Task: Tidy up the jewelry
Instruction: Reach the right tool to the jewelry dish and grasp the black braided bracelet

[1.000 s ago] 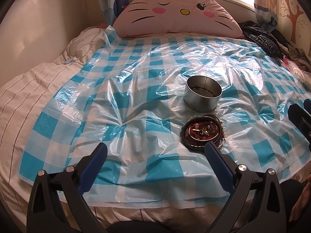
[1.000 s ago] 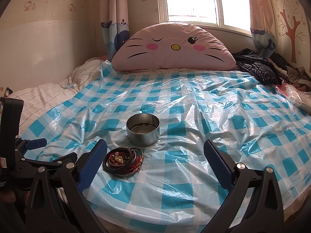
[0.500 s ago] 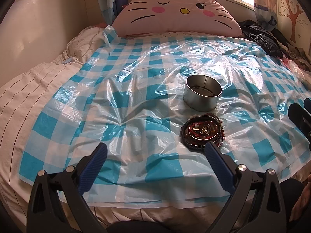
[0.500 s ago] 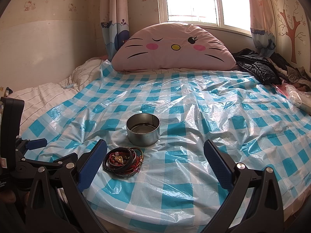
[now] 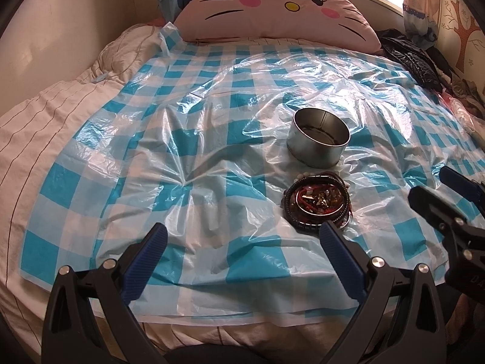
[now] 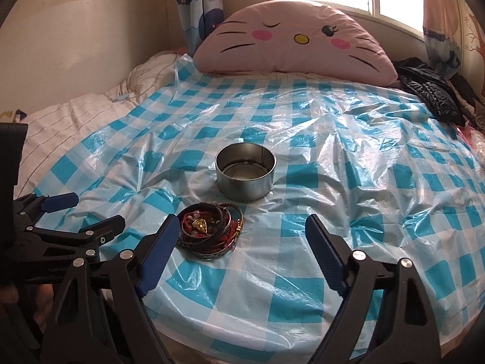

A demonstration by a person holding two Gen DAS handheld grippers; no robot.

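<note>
A bed [image 6: 54,127] under a window is spread with a blue-and-white checked plastic sheet [image 6: 348,157], a pink cat-face pillow [image 6: 291,39] at its head and dark clothing [image 6: 430,94] piled at the far right. A round metal tin [image 6: 245,171] stands mid-sheet with the heap of bracelets [image 6: 209,232] just in front of it, nothing blocking either. The right gripper [image 6: 239,239] has just been narrowing but stays wide with nothing between its fingers, the heap just inside its left finger; the left gripper [image 5: 242,242] gapes empty, the heap beyond its right fingertip.

You can't read much here. The left gripper [image 6: 57,212] shows small pale lettering on its black body in the right wrist view, too blurred to spell out. The right gripper [image 5: 454,182] bears cut-off letters, unreadable.
</note>
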